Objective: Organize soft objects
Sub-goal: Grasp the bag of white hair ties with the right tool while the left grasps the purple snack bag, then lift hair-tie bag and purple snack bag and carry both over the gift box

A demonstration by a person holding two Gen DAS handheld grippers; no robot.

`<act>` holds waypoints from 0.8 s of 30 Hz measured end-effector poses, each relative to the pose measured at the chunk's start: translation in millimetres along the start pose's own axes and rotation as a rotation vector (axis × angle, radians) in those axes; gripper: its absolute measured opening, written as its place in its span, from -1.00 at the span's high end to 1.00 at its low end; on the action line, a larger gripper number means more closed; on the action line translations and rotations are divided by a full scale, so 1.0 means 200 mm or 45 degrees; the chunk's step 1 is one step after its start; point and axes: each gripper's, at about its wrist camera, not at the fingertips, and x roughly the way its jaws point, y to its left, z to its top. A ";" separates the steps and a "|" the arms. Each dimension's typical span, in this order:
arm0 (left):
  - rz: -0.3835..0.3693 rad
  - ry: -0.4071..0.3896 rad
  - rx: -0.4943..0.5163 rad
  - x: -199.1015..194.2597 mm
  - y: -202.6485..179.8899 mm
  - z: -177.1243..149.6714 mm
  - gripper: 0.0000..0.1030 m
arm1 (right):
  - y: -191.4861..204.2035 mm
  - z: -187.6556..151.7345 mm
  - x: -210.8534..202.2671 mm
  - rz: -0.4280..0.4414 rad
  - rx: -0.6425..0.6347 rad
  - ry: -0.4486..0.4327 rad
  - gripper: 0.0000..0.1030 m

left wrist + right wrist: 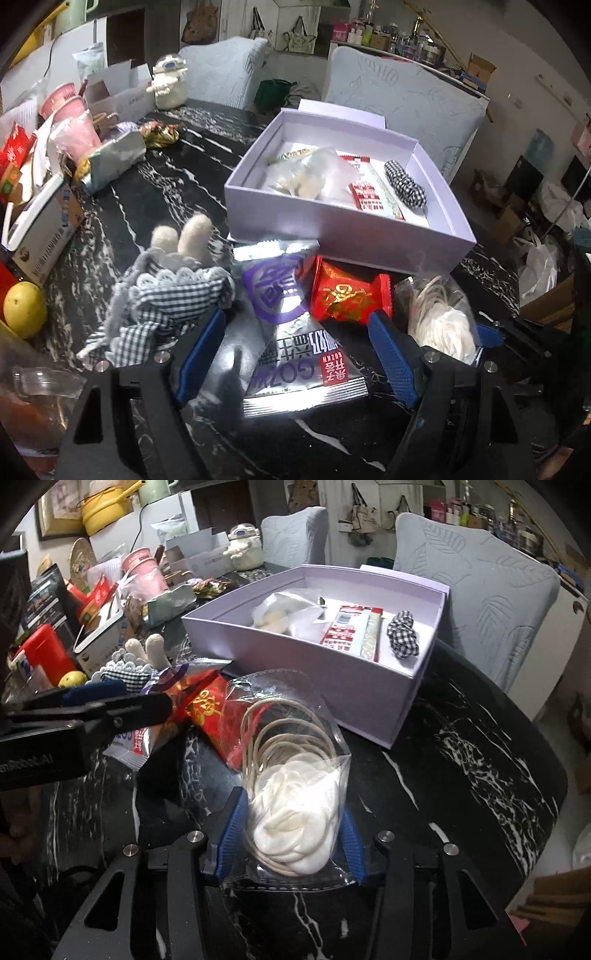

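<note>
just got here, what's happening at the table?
A person is sorting soft items into the lavender box with two handheld grippers. The right gripper has its jaws around a clear bag of cotton pads and elastic bands on the black marble table, pads against the plastic. The left gripper hangs open over a silver snack packet. A red packet and gingham plush wait beside it.

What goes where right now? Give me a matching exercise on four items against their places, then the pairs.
Things:
1. gingham scrunchie
2. clear bag of elastic bands
3. silver and purple snack packet
4. red sweet packet

Places:
A. on the table between the left gripper's open fingers
B. inside the lilac box
C. between the right gripper's fingers
D. on the table just in front of the box

Pairs: 1-B, 2-C, 3-A, 4-D
</note>
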 end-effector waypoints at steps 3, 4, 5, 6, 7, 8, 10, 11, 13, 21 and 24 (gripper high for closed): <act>0.008 0.025 -0.011 0.04 0.01 0.00 -0.42 | -0.01 0.00 -0.01 0.007 0.006 0.000 0.07; 0.011 0.027 -0.017 0.05 0.02 0.00 -0.41 | -0.01 0.00 -0.01 0.006 0.006 0.002 0.07; 0.028 0.022 -0.019 0.06 0.02 0.00 -0.41 | -0.01 0.00 -0.01 0.004 -0.001 0.004 0.07; 0.061 0.018 -0.014 0.07 0.02 0.00 -0.41 | -0.01 0.00 -0.01 0.001 -0.007 0.006 0.07; 0.074 0.021 -0.005 0.08 0.02 0.00 -0.41 | -0.01 -0.01 -0.01 0.001 -0.010 0.007 0.07; 0.075 0.029 -0.003 0.10 0.02 0.00 -0.41 | -0.01 0.00 -0.01 0.002 -0.013 0.008 0.07; 0.047 0.041 -0.013 0.11 0.03 0.00 -0.30 | -0.01 0.00 -0.01 0.005 -0.016 0.009 0.07; 0.038 0.048 -0.012 0.12 0.02 0.00 -0.08 | -0.01 0.00 -0.01 0.008 -0.015 0.008 0.07; 0.042 0.061 -0.006 0.14 0.02 -0.01 0.08 | -0.02 0.00 -0.01 0.019 -0.008 0.005 0.07; 0.037 0.067 -0.037 0.07 0.01 -0.08 0.16 | -0.05 -0.02 -0.02 0.048 0.001 -0.013 0.07; 0.075 0.046 -0.014 0.01 -0.02 -0.11 0.18 | -0.06 -0.02 -0.03 0.056 0.004 -0.016 0.07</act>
